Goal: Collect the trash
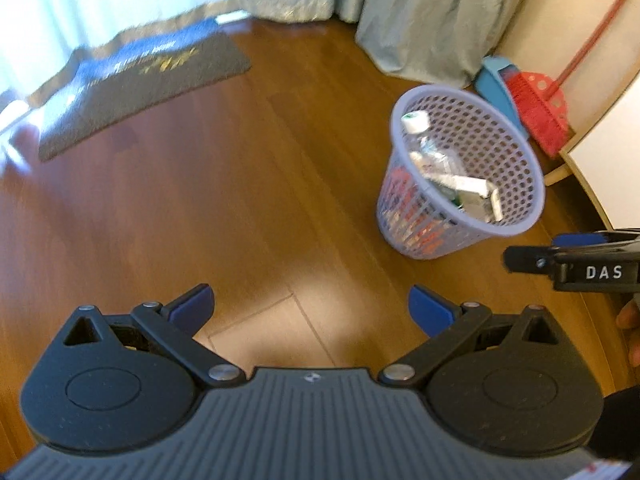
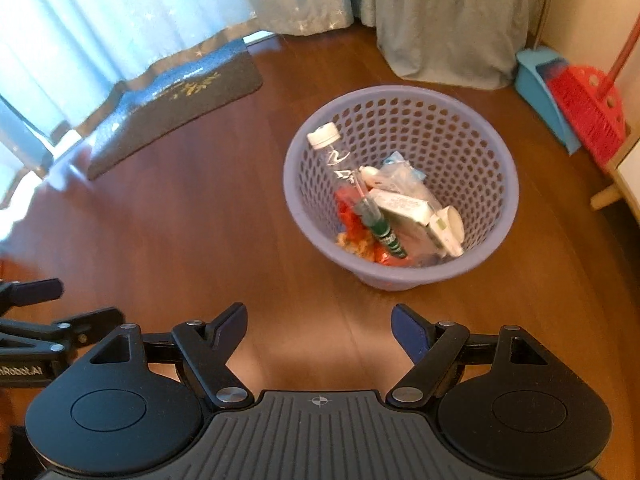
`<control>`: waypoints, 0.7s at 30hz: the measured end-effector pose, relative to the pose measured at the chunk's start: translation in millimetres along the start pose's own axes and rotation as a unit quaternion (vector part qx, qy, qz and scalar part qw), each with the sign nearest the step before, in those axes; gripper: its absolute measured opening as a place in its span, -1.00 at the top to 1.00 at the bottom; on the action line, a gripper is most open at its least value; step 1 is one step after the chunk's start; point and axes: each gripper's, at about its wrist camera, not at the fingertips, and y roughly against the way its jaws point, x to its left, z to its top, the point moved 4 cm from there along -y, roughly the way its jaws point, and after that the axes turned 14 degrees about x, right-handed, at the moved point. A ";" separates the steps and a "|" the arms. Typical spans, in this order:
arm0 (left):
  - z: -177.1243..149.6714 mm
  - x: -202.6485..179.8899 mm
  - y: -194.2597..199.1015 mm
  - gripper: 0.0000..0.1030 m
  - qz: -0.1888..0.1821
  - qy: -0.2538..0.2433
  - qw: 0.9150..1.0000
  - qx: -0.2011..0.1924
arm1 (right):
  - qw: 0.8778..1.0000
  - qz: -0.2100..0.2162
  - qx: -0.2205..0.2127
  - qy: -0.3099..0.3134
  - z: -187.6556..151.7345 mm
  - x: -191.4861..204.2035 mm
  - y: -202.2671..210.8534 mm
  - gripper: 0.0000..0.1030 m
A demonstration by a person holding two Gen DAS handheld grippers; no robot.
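Note:
A lilac perforated waste basket (image 2: 480, 152) stands upright on the wooden floor, right of centre in the left wrist view (image 1: 516, 148). Inside lie a clear plastic bottle (image 2: 340, 160) with a white cap, a white carton (image 2: 404, 204), a green tube (image 2: 384, 236) and orange wrappers (image 2: 352, 216). My right gripper (image 2: 318, 326) hovers open and empty just short of the basket. Further left, my left gripper (image 1: 310, 308) is open over bare floor with nothing between its fingers. The right gripper's tip (image 1: 520, 258) shows at the left wrist view's right edge.
A grey doormat (image 2: 180, 104) lies by the pale curtains (image 2: 120, 20) at the back left. A blue dustpan (image 2: 540, 92) and red broom (image 2: 584, 116) lean in the right corner beside a cloth-covered piece (image 2: 452, 20). A pale furniture edge (image 1: 600, 152) stands at the right.

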 end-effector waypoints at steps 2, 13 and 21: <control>0.2 3.9 -2.7 -0.97 -0.004 0.015 1.000 0.008 | 1.000 -0.002 0.004 -0.006 0.0 -3.7 -2.6 -0.48; -1.7 -7.4 -5.5 -0.97 0.001 0.007 1.000 0.008 | 1.000 0.001 0.020 -0.007 -10.8 -3.7 -7.3 -0.48; 0.2 -11.7 -8.0 -0.97 0.007 0.006 1.000 0.007 | 1.000 -0.008 0.012 0.005 -9.5 1.8 -7.2 -0.48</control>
